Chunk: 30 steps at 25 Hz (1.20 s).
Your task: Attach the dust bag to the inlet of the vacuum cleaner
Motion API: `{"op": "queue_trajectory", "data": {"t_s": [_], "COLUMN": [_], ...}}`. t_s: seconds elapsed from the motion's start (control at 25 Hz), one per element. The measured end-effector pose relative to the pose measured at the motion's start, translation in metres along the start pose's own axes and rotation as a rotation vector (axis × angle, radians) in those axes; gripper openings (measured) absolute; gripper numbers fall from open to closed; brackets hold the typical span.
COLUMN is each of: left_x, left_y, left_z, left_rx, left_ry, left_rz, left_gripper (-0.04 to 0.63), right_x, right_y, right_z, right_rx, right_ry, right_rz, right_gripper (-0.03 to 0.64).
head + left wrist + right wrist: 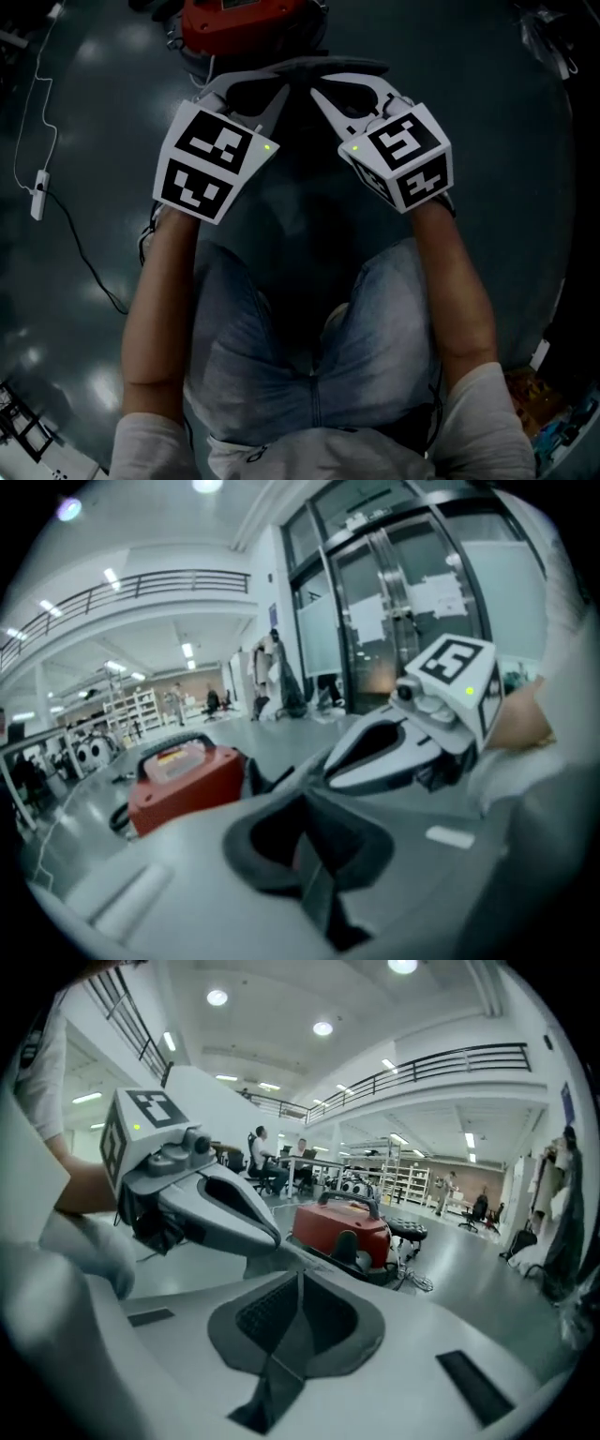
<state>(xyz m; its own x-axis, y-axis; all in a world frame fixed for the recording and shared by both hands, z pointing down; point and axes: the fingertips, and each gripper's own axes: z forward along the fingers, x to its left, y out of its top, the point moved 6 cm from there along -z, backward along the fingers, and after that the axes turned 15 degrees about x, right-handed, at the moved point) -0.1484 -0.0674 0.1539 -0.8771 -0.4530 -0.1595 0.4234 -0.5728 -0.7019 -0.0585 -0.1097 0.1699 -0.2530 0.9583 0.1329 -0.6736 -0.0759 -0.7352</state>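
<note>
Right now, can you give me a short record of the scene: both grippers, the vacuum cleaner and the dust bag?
left gripper: shut, nothing between its jaws
right gripper: shut, nothing between its jaws
vacuum cleaner: red, standing on the floor ahead of both grippers, touched by neither
dust bag: not seen in any view

We see the head view dim, pale glare on the floor (94, 375); both gripper views are brighter under ceiling lights (322, 1027), fisheye-bent, left one blurred
</note>
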Motion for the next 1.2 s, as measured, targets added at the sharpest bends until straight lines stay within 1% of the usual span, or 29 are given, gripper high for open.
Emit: {"op": "queue_trajectory", "data": {"t_s": [0.04, 0.12, 0.2, 0.32, 0.36, 0.52, 0.64, 0.8, 0.92, 1.2], "left_x": [-0.004, -0.011, -0.012, -0.008, -0.008, -0.017, -0.023, -0.029, -0.027, -0.019], "left_y": [-0.001, -0.007, -0.016, -0.028, -0.03, -0.029, -0.028, -0.04, -0.04, -0.031], "left_z": [0.004, 0.01, 0.011, 0.009, 0.009, 0.011, 0.011, 0.006, 0.004, 0.013], "left_rx": [-0.008, -0.009, -0.009, -0.03, -0.032, -0.036, -0.037, -0.038, -0.044, -0.042], "left_ry": [-0.004, 0.004, 0.027, 0.028, 0.022, 0.0, -0.009, -0.019, -0.017, -0.012], "left_rz": [-0.024, -0.034, -0.041, -0.114, -0.126, -0.128, -0.107, -0.083, -0.093, -0.117], "left_gripper": [0.003, 0.003, 0.003, 0.003, 0.003, 0.003, 0.003, 0.003, 0.003, 0.003], "right_x": [0.002, 0.004, 0.006, 0.008, 0.009, 0.013, 0.018, 0.032, 0.033, 0.018], "right_y": [-0.002, -0.007, -0.01, -0.015, -0.017, -0.018, -0.014, -0.015, -0.014, -0.016], "right_z": [0.0, 0.001, 0.002, 0.003, 0.003, 0.0, 0.001, 0.006, 0.005, 0.003], "right_rx": [-0.017, -0.045, -0.057, -0.067, -0.07, -0.085, -0.096, -0.096, -0.096, -0.092], "right_ry": [0.0, -0.01, -0.036, -0.056, -0.055, -0.05, -0.049, -0.05, -0.053, -0.053], "right_rz": [0.039, 0.098, 0.115, 0.128, 0.136, 0.144, 0.137, 0.13, 0.136, 0.146], "right_gripper": [0.025, 0.013, 0.011, 0.011, 0.011, 0.011, 0.011, 0.011, 0.011, 0.011]}}
